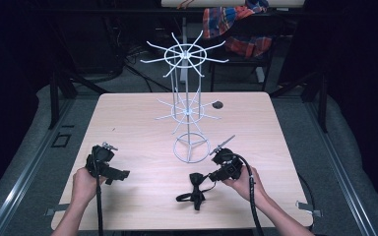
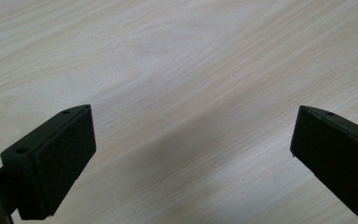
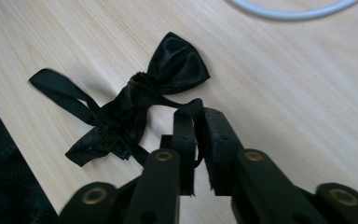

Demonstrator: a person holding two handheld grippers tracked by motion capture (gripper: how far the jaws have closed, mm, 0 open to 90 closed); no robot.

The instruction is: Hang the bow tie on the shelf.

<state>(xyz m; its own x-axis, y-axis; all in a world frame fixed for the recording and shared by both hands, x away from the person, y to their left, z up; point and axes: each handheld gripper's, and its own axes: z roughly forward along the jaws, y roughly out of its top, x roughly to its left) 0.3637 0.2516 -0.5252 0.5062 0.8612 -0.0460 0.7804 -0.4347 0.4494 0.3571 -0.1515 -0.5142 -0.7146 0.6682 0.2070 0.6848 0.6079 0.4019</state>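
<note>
A black bow tie (image 1: 195, 181) lies on the wooden table (image 1: 142, 196) near its front edge, its strap trailing toward the left. My right gripper (image 1: 211, 175) is shut on the bow tie's strap (image 3: 196, 114); in the right gripper view the band runs between the two pads just right of the bow (image 3: 175, 63). My left gripper (image 1: 123, 174) rests low at the front left, open, with bare wood between its jaws (image 2: 191, 140). A white wire display stand (image 1: 189, 98) with two tiers of hook arms rises at the table's middle, its ring base (image 1: 192, 148) just behind the right gripper.
A small dark disc (image 1: 218, 104) lies on the table behind the stand. Beyond the table's far edge a plaid cloth (image 1: 236, 22) hangs over a frame. Bare wood lies between the two grippers and along the table's left side.
</note>
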